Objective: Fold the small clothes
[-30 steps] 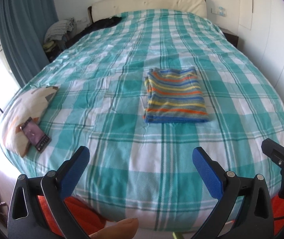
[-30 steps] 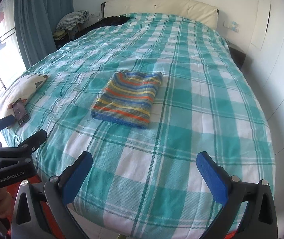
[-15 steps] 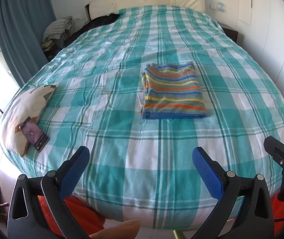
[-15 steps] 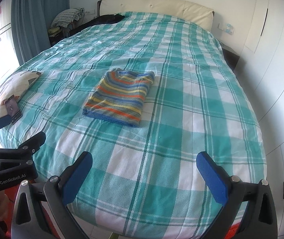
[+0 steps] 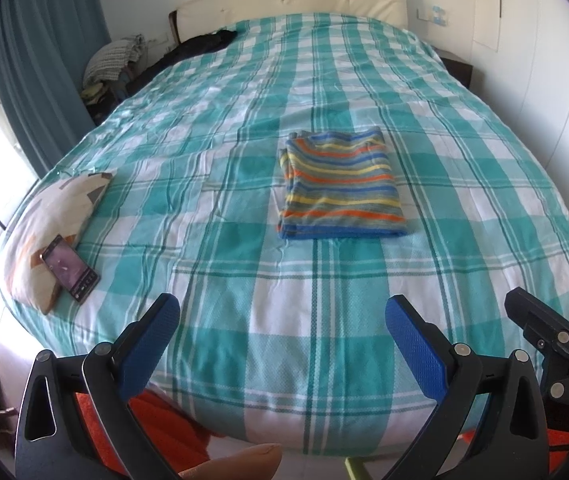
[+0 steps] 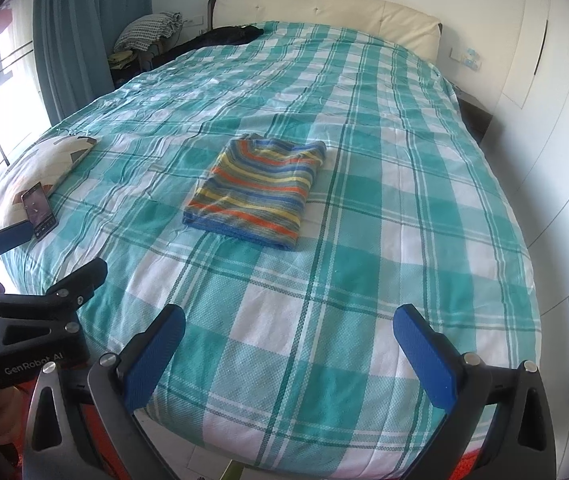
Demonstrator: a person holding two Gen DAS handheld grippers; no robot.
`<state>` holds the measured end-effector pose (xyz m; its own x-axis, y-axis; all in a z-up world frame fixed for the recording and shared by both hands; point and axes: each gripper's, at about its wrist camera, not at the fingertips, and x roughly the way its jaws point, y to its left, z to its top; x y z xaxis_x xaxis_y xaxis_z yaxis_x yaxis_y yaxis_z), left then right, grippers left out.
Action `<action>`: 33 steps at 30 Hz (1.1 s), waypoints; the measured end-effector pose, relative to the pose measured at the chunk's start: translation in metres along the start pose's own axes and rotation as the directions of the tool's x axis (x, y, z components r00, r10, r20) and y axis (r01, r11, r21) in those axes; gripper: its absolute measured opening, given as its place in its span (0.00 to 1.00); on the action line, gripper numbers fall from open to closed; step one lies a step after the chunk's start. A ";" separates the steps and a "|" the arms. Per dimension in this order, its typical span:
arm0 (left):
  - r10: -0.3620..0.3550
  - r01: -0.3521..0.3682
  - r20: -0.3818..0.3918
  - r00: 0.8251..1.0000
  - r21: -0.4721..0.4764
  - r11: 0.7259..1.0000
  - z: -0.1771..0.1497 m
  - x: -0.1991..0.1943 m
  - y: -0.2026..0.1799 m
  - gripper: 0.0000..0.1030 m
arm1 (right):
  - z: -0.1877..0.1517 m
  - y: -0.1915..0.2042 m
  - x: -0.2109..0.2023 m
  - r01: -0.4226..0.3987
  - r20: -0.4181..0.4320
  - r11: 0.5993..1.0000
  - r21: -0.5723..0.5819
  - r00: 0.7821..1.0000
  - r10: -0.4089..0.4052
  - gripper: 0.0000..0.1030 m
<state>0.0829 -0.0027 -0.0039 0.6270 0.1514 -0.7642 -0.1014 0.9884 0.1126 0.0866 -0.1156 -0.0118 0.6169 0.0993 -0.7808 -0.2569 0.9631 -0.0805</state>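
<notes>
My grippers' matt black plastic arms with dimpled blue rubbery pads (image 5: 416, 350), soft knitted striped folded garment (image 5: 340, 184), woven teal-checked cotton bedspread (image 5: 284, 320), glossy phone (image 5: 70, 268) at nine o'clock

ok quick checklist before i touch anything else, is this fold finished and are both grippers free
1. Striped garment folded into a flat rectangle: ok.
2. Garment lies fully on the bed, away from the edges: ok.
3. Left gripper open, nothing between its fingers: ok.
4. Right gripper open, nothing held: ok.
5. Phone on the pillow, apart from the garment: ok.
6. More small clothes waiting to be folded: cannot tell; only a dark heap by the headboard shows.
</notes>
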 end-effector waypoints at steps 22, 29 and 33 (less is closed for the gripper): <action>-0.014 0.012 -0.045 0.999 -0.029 1.000 0.008 -0.007 0.003 1.00 | 0.007 0.000 -0.012 0.022 0.005 1.000 0.002 1.000 -0.022 1.00; -0.023 0.021 -0.047 0.999 -0.032 0.999 0.008 -0.007 0.002 1.00 | 0.008 -0.005 -0.011 0.049 -0.011 0.999 0.003 0.999 -0.049 1.00; -0.021 0.020 -0.046 0.999 -0.032 0.999 0.008 -0.007 0.002 1.00 | 0.008 -0.005 -0.010 0.057 -0.018 0.998 0.004 0.998 -0.057 1.00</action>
<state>0.0847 -0.0017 0.0066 0.5930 0.1298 -0.7947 -0.1140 0.9905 0.0767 0.0877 -0.1196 0.0019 0.6169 0.0396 -0.7860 -0.2180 0.9683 -0.1223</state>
